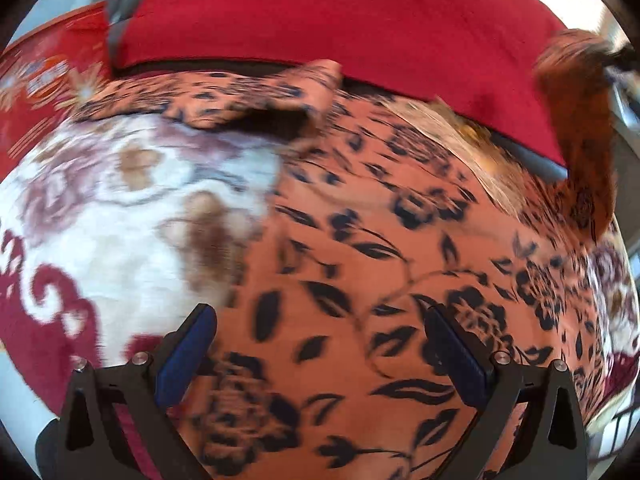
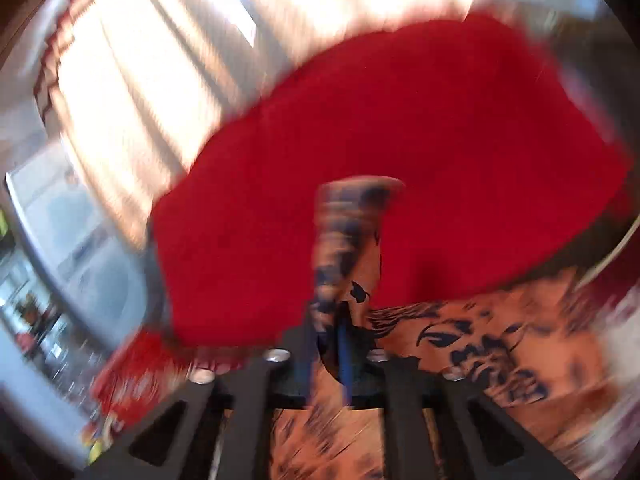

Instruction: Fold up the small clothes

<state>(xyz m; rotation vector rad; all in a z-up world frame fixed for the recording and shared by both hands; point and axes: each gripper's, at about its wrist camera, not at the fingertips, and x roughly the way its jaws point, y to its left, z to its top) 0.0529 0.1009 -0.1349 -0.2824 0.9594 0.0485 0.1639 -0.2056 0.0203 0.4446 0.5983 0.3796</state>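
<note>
An orange garment with a dark flower print lies spread on a white and maroon blanket. My left gripper hovers open above its near part, blue pads wide apart and nothing between them. At the far right of the left wrist view, a corner of the garment is pulled up by my blurred right gripper. In the right wrist view the right gripper has its fingers close together, and a strip of the garment sticks up from between them.
A big red pillow lies along the garment's far edge and fills the middle of the right wrist view as the red pillow. A red patterned cloth sits far left. Bright curtained windows stand behind.
</note>
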